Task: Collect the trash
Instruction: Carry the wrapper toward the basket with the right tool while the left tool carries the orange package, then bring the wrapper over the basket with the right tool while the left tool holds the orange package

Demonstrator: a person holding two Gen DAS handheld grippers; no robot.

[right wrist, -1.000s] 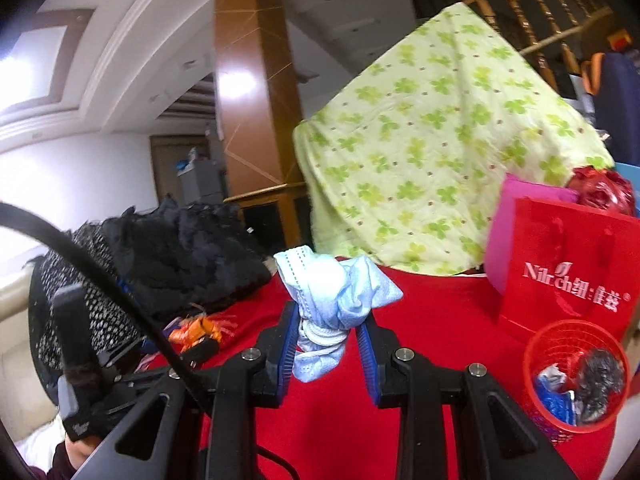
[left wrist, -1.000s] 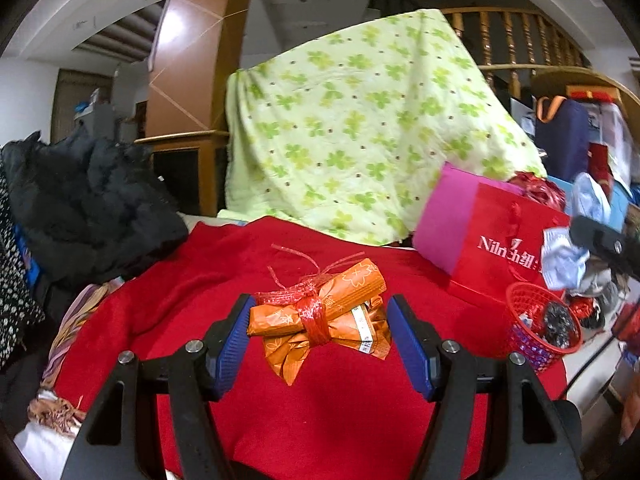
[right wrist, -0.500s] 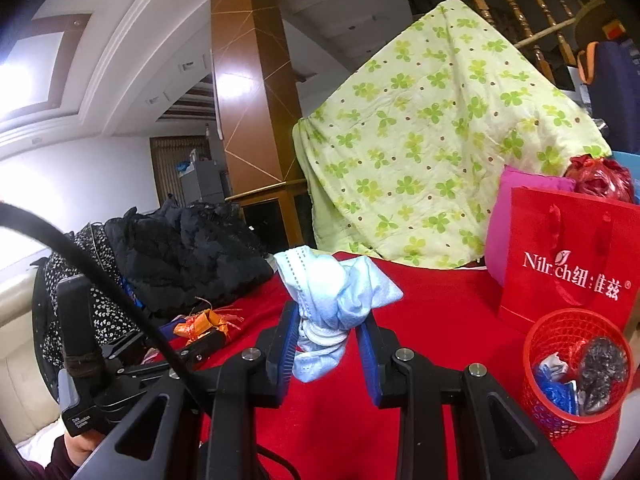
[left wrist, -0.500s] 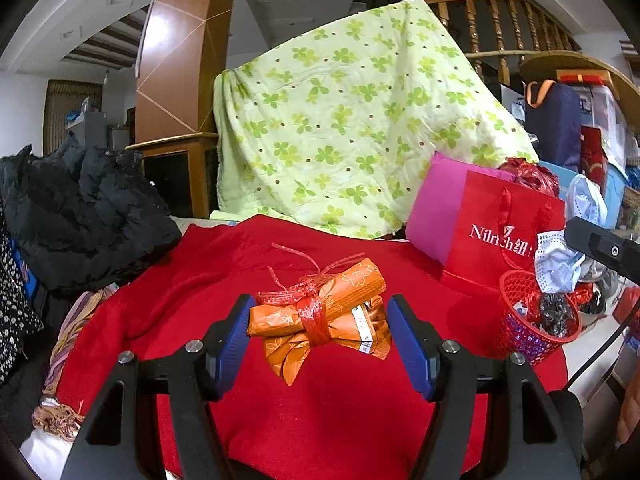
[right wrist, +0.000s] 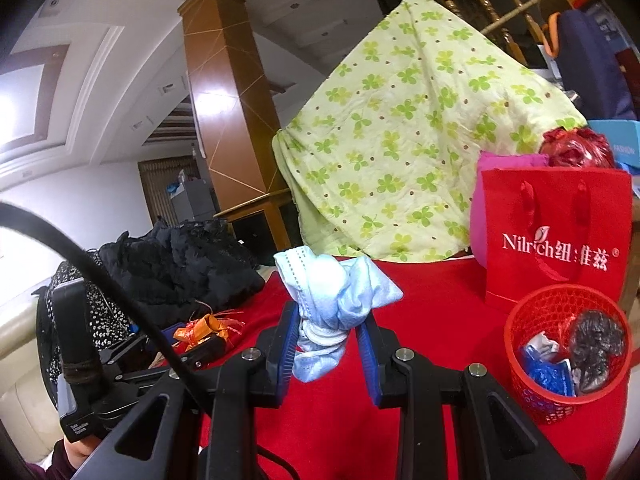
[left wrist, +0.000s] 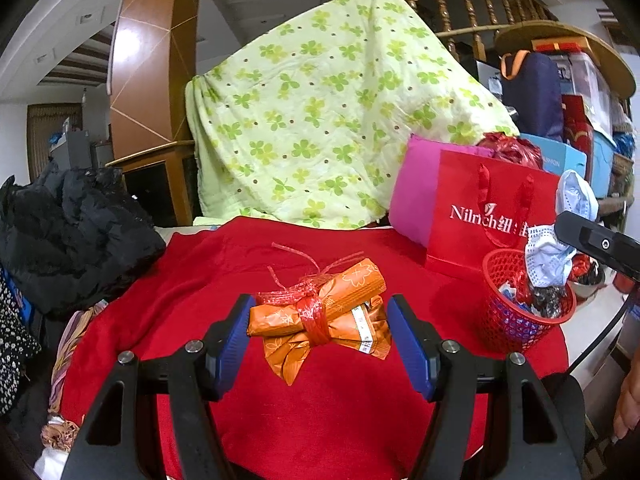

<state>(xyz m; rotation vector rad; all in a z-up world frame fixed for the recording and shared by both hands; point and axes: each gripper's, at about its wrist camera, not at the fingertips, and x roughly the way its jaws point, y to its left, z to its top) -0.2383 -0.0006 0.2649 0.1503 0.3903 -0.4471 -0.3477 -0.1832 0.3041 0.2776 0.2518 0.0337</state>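
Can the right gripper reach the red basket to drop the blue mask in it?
Probably yes. The right gripper holds the blue mask above the red cloth, and nothing stands between it and the open red basket.

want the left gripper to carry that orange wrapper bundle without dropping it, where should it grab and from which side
Grip the orange wrapper bundle across its two ends, as the left gripper is already set, one pad at each end. It lies crosswise, tied at the waist by a red string, so squeezing along its length keeps the bundle together. Come from the near side, level with the red cloth. The loose tail underneath is too floppy to hold.
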